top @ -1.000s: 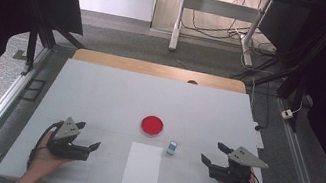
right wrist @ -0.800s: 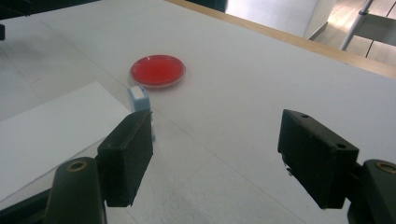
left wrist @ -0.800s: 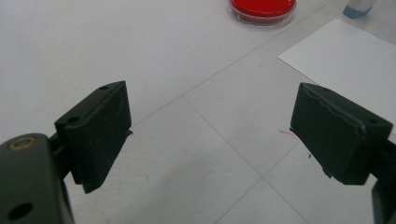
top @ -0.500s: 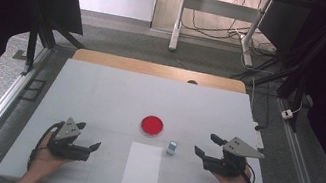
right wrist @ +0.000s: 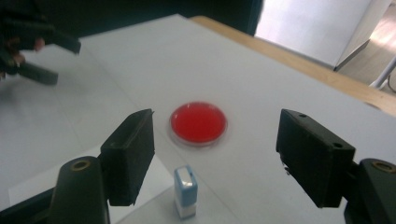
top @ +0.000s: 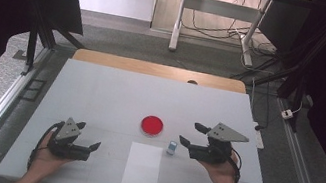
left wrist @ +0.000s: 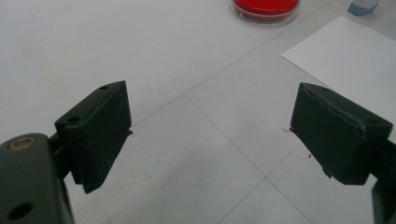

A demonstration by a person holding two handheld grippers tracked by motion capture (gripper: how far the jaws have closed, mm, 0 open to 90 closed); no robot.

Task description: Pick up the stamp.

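Glossy red dish (right wrist: 198,123); matt white table (top: 100,90).

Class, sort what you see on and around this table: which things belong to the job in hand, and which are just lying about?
In the job:
right gripper
small blue-and-white stamp
red dish
white sheet

Lying about:
white plug
cables on the floor

We find no text, label, brand, number or sign that can be read. The small blue-and-white stamp (right wrist: 185,191) bears no legible mark, the sheet (top: 142,166) beside it is blank, and the red dish (top: 152,125) and the desk (top: 100,90) carry no writing that we can make out.
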